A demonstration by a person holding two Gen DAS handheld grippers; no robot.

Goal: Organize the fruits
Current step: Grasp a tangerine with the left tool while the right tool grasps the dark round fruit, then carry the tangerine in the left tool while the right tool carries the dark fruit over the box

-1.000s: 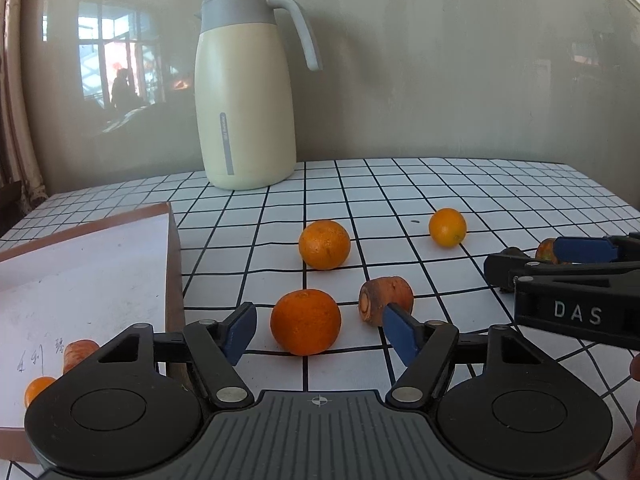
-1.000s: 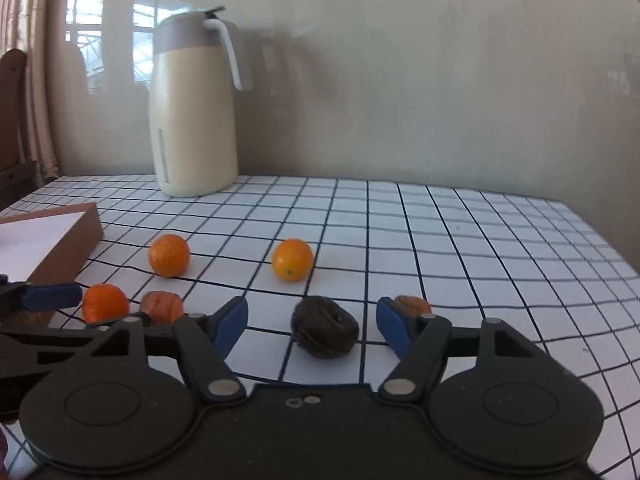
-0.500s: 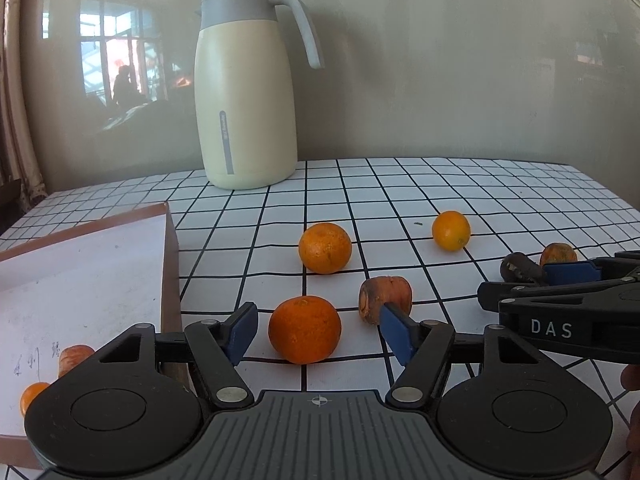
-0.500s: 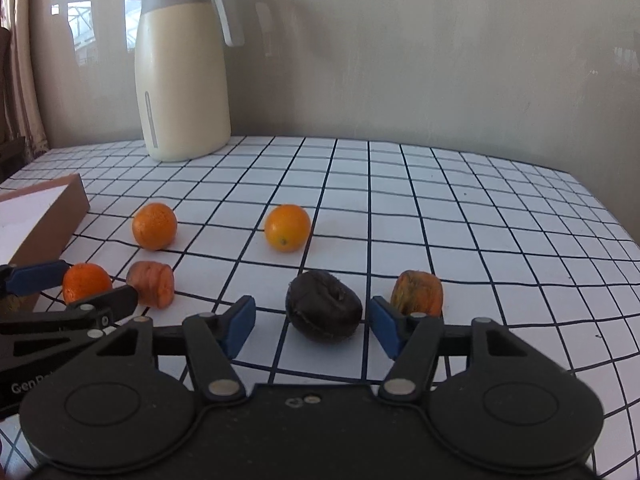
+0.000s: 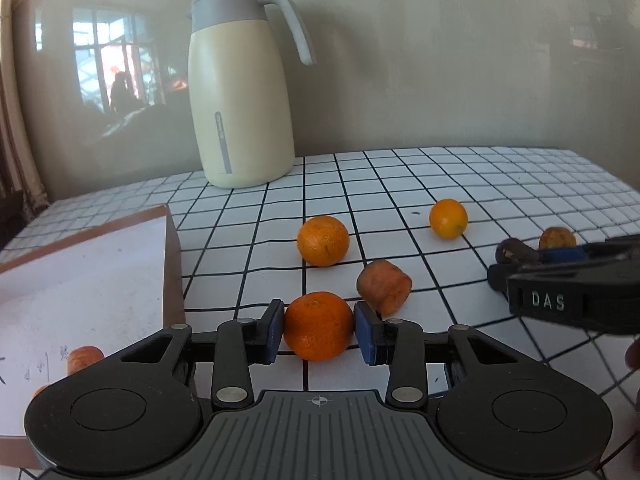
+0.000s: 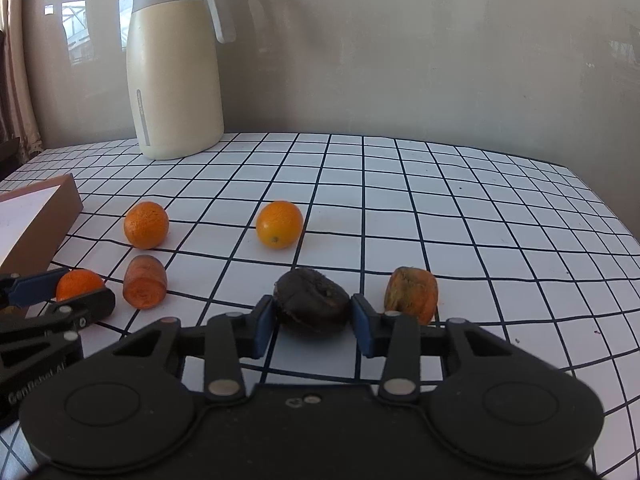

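Left tool (image 5: 319, 328): jaws just closed in, pads now touching both sides of a mandarin (image 5: 318, 326) on the grid counter (image 5: 500, 184), just right of the cardboard box (image 5: 80, 280). Right tool (image 6: 312, 322): jaws also just closed, pads against a dark shrivelled fruit (image 6: 312, 306), further right of the box, w/ a carrot chunk (image 6: 145, 286) between.

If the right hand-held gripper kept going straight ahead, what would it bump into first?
The dark shriveled fruit, already between the right hand-held gripper pads, which have just been closing on it. Beyond it, probably the yellow-orange fruit, though depth is hard to judge.
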